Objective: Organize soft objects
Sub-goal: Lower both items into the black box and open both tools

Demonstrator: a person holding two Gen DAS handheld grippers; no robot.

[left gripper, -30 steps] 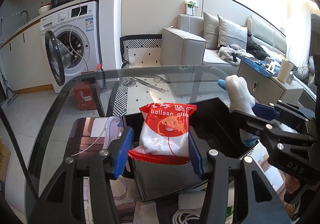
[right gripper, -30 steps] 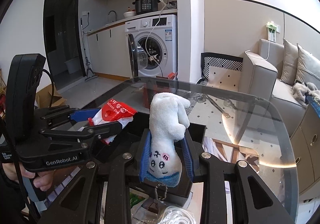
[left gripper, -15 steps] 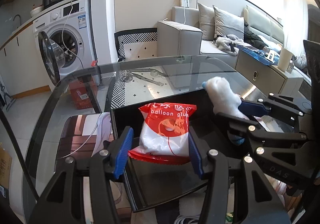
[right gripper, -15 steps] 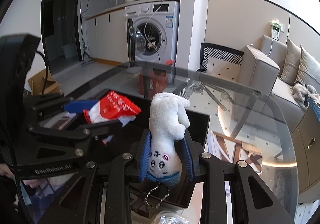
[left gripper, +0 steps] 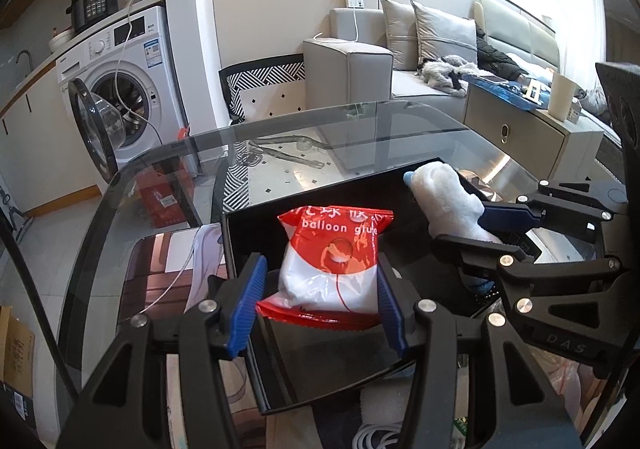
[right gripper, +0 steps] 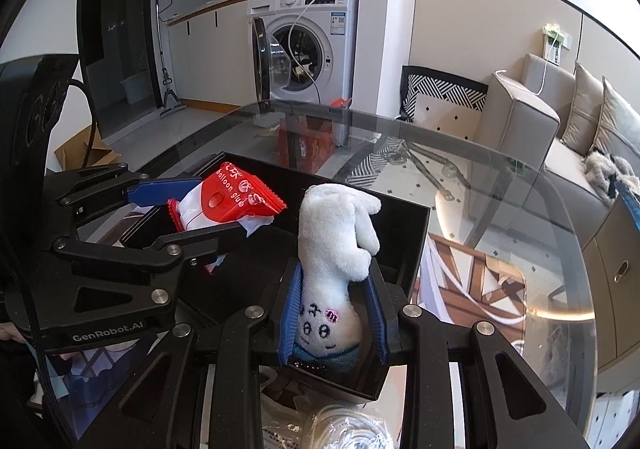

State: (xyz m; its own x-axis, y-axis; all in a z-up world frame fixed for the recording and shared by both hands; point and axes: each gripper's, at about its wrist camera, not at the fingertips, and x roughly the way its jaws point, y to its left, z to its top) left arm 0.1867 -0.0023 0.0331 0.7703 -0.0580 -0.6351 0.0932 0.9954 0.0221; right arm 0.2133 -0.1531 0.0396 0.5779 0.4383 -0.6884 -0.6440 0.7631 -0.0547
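Your left gripper [left gripper: 320,289] clenched the red-and-white plastic packet [left gripper: 334,265]; your right gripper [right gripper: 334,309] clasped the white plush toy [right gripper: 336,249], both over the black tray [right gripper: 412,249] mid-frame.

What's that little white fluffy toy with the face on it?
The plush toy is a small white fuzzy figure with stubby limbs, a stitched face with pink cheeks and a blue edge at its head. It is held upside down, head toward the camera, squeezed between the right gripper's blue pads, over the black tray.
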